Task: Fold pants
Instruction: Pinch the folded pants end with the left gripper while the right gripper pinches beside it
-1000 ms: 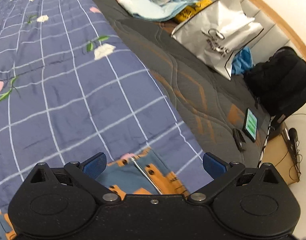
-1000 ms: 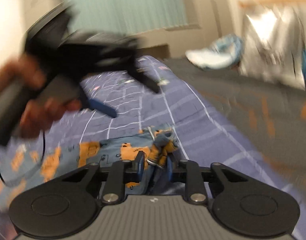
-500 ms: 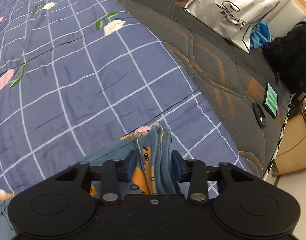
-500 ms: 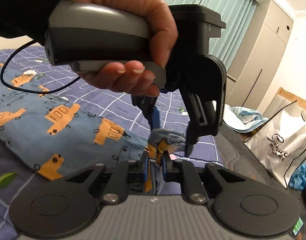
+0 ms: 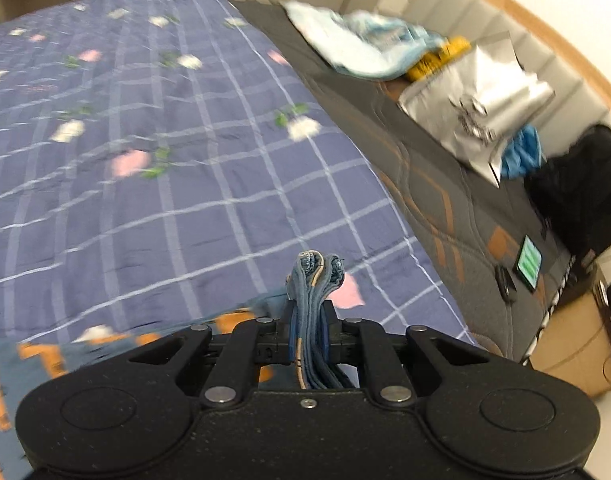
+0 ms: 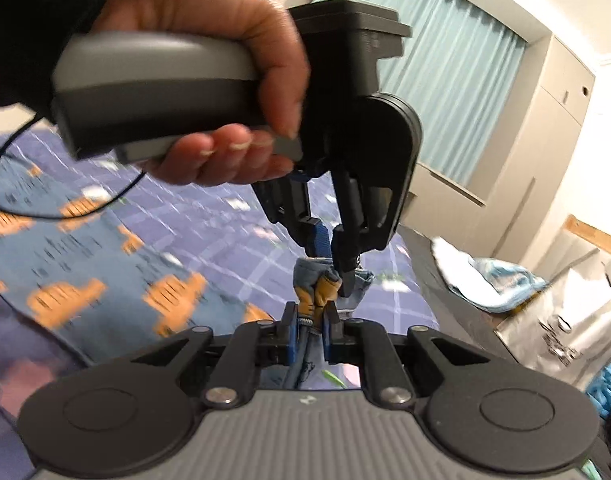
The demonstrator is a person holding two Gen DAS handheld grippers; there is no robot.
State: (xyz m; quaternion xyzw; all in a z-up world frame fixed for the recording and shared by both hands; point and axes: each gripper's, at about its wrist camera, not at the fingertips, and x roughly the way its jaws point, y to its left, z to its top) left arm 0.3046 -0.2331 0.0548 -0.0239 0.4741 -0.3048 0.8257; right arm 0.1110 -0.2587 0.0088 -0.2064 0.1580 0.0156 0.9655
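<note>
Left gripper (image 5: 310, 332): jaws just closed, clamped on bunched pants (image 5: 315, 280) edge. Right gripper (image 6: 308, 330): jaws nearly shut, pinching same pants just beside left gripper.

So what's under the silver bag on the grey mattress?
The silver bag lies on the grey mattress, covering part of a blue item and a yellow one; what else it hides cannot be seen.

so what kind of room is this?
Most likely a bedroom: a bed with a purple checked floral quilt, a padded headboard behind it, and curtains over the window.
</note>
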